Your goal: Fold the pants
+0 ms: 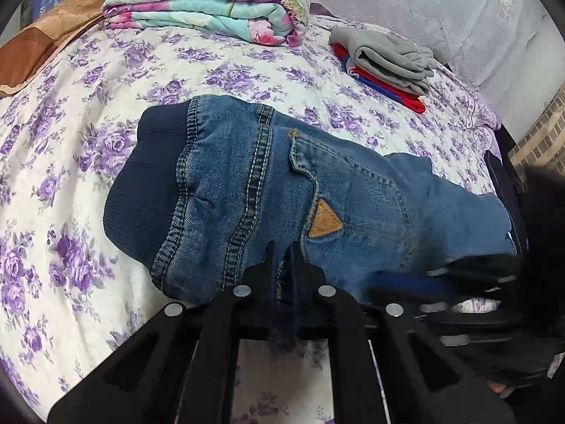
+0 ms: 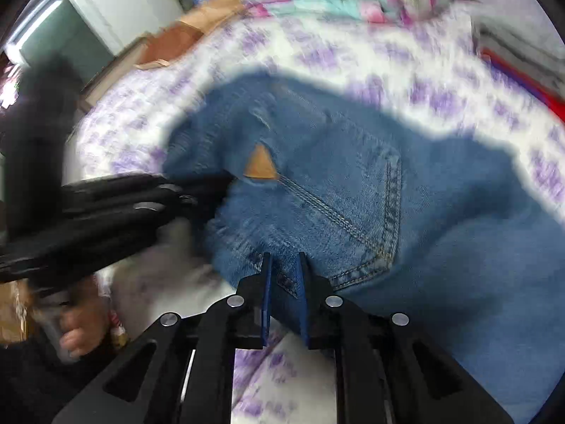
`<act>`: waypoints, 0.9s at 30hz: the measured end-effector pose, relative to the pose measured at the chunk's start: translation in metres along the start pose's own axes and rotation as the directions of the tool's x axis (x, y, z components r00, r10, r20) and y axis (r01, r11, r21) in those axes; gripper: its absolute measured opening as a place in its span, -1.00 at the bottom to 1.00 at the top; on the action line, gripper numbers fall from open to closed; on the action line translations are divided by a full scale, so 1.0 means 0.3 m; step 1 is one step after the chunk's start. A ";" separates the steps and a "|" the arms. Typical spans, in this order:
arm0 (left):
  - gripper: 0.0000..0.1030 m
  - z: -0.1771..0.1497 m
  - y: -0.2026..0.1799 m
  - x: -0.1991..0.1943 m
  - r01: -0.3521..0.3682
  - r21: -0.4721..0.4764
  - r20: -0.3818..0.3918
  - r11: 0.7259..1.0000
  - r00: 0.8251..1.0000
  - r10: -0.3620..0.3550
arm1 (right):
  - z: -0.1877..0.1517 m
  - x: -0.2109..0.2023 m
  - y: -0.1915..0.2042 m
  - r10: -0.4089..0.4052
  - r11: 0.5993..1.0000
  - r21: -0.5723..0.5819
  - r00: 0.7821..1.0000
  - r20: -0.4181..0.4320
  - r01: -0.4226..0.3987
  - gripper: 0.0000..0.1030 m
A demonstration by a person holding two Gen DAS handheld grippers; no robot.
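The jeans are laid on the flowered bedsheet, below the folded floral blanket. Their near edge is pinched by both nearly closed tongs, the left gripper and right gripper. Folding is judged partly done; further folds remain.

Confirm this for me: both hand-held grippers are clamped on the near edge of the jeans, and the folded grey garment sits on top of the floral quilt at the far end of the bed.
One thing is wrong. The folded grey garment lies on a red and blue folded item, beside the floral quilt, not on it; the left wrist view shows this. The left hand-held gripper and right hand-held gripper do clamp the jeans at the near edge.
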State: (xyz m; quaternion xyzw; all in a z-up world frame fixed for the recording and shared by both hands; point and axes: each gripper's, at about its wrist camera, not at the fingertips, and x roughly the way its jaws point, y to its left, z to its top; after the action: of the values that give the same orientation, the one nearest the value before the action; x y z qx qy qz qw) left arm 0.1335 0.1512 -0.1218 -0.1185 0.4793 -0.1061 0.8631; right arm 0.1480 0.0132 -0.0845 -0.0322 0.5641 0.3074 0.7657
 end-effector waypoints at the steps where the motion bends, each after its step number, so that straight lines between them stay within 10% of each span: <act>1: -0.85 -0.001 0.002 0.001 0.000 0.002 0.006 1.000 1.000 0.000 | 0.000 -0.010 -0.006 0.011 1.000 0.014 1.000 0.012 -0.012 -0.74; 5: -0.85 0.000 0.009 0.000 0.008 0.000 0.009 1.000 1.000 -0.008 | -0.010 -0.155 -0.084 0.087 0.987 0.132 0.993 0.085 -0.098 -0.57; 8: -0.85 0.000 0.015 -0.002 0.018 -0.004 0.008 1.000 1.000 -0.018 | -0.082 -0.354 -0.253 -0.006 0.959 0.277 0.978 0.207 -0.053 0.28; 10: -0.85 -0.004 0.016 -0.003 0.020 -0.005 0.012 1.000 1.000 -0.020 | -0.162 -0.468 -0.393 -0.138 0.919 0.392 0.961 0.238 0.035 0.27; 17: -0.85 0.011 0.012 0.004 0.010 -0.011 0.003 1.000 1.000 -0.010 | -0.620 -0.772 -0.941 -0.397 0.523 0.851 0.894 0.206 0.037 0.28; 26: -0.85 0.021 0.008 0.010 -0.014 -0.038 -0.016 0.999 1.000 0.014 | -0.626 -0.690 -1.223 -0.308 0.423 0.889 0.896 0.321 -0.173 0.27; 27: -0.85 0.023 0.007 0.011 -0.017 -0.040 -0.020 0.999 1.000 0.016 | -0.619 -0.680 -1.239 -0.321 0.417 0.892 0.889 0.325 -0.176 -0.13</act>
State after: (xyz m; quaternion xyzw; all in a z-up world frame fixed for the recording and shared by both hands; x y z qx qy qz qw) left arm 0.1413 0.1530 -0.1217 -0.1310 0.4908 -0.0903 0.8566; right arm 0.1442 -0.4498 -0.0820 0.4315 0.4438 -0.0815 0.7812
